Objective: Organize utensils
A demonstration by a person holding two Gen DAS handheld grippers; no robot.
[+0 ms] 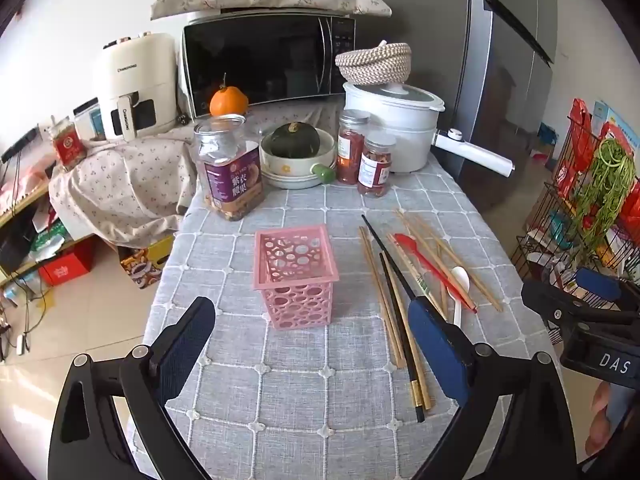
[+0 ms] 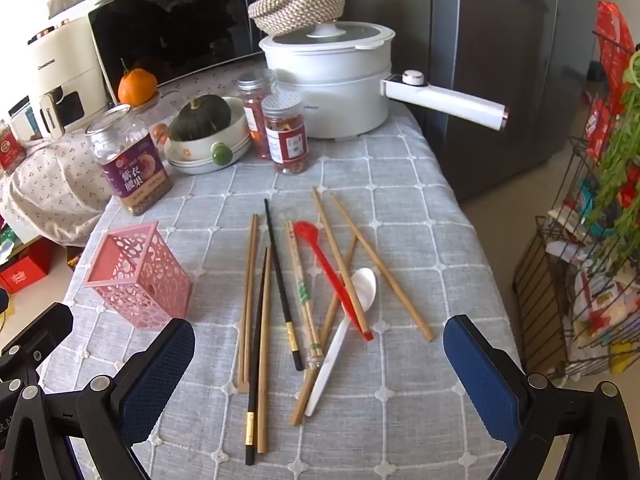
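While both your left tongs and right tongs hang spread and empty, light, stiff wooden and black chopsticks lie loose on the grey checked worktop beside the pink perforated plastic holder; pinch them mid-shaft, since they probably roll.

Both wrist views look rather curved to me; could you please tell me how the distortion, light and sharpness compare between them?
Left wrist view: strong fisheye bending, the fridge bows, dark corners, soft daylight, the pink basket sharp. Right wrist view: same bending, the microwave tilts, its door reflects the room, the chopsticks are crisp with faint shadows.
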